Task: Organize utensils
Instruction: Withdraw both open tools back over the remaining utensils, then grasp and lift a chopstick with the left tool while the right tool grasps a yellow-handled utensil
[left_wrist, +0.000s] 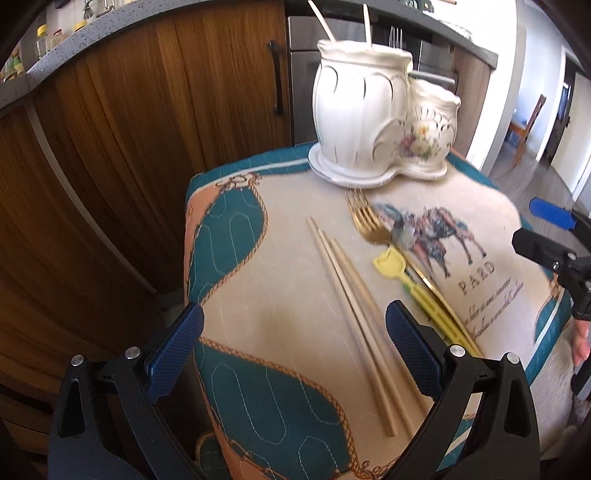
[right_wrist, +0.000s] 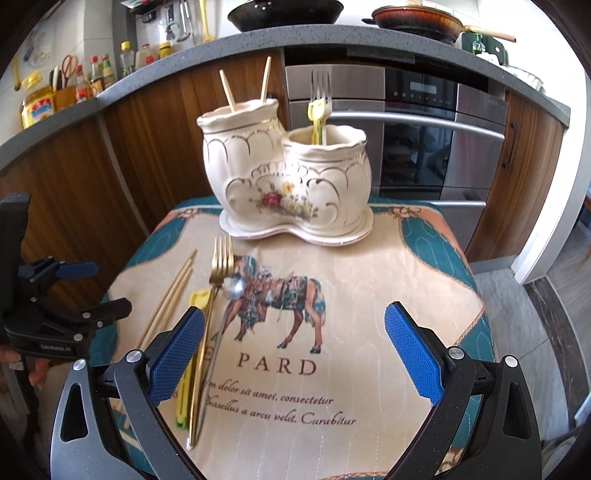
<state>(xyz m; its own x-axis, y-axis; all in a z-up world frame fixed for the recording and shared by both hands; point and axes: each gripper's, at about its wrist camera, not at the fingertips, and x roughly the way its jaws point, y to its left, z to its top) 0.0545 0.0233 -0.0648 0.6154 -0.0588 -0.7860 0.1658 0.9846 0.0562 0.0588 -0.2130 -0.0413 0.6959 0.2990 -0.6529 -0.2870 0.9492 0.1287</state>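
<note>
Both your left gripper (left_wrist: 294, 341) and right gripper (right_wrist: 294, 347) are spread, empty. Between the left's fingers lie chopsticks (left_wrist: 354, 317); gold fork (right_wrist: 218, 284), spoon (right_wrist: 231, 295), yellow utensil (right_wrist: 197, 299) remain. Ceramic holder (right_wrist: 284, 177) ahead is part-filled.

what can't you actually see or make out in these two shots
- Lower parts of the chopsticks and fork standing in the ceramic holder: hidden by its walls, both views.
- Yellow utensil handle: covered by the right tool finger, right view.
- Spoon bowl: blurred, left view.
</note>
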